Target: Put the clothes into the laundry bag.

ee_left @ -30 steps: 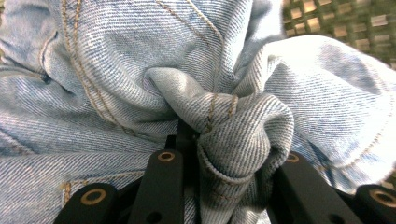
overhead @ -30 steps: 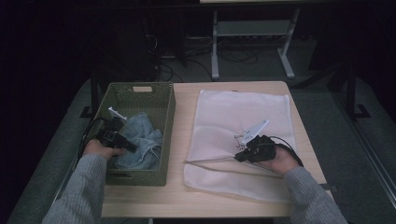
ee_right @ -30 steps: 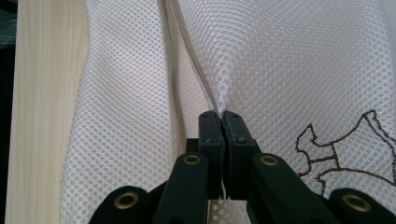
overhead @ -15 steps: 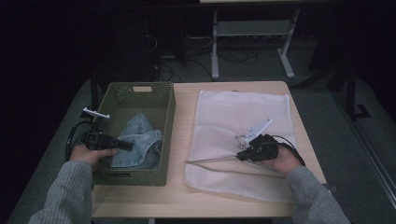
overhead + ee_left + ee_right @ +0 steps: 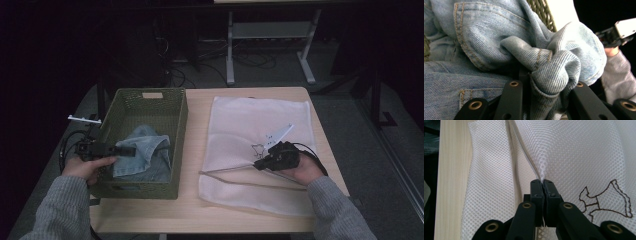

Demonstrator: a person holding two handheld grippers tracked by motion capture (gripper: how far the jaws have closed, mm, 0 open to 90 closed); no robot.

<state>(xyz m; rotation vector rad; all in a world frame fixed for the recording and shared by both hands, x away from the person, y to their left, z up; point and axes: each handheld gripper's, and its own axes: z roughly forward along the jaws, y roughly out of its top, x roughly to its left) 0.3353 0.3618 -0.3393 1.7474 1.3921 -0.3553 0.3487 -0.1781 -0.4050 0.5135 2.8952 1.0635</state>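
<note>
Left tongs point(image 5: 131, 150) clenched on a bunched fold of the jeans point(image 5: 145, 160), denim wedged between the jaws in the left gripper view point(image 5: 549, 75). Jeans lying inside the green basket point(image 5: 150, 102), at 9 o'clock on the bench point(image 5: 200, 215), fold lifted toward the basket's 9 o'clock wall. Right tongs point(image 5: 256, 165) clamped tight on the white mesh bag point(image 5: 260, 120), pinching its edge beside the zipper seam point(image 5: 541, 181). Mesh bag spread flat at 3 o'clock on the bench, just beside the basket. Small embroidered dog outline point(image 5: 606, 197) at 3 o'clock of the right jaws.
</note>
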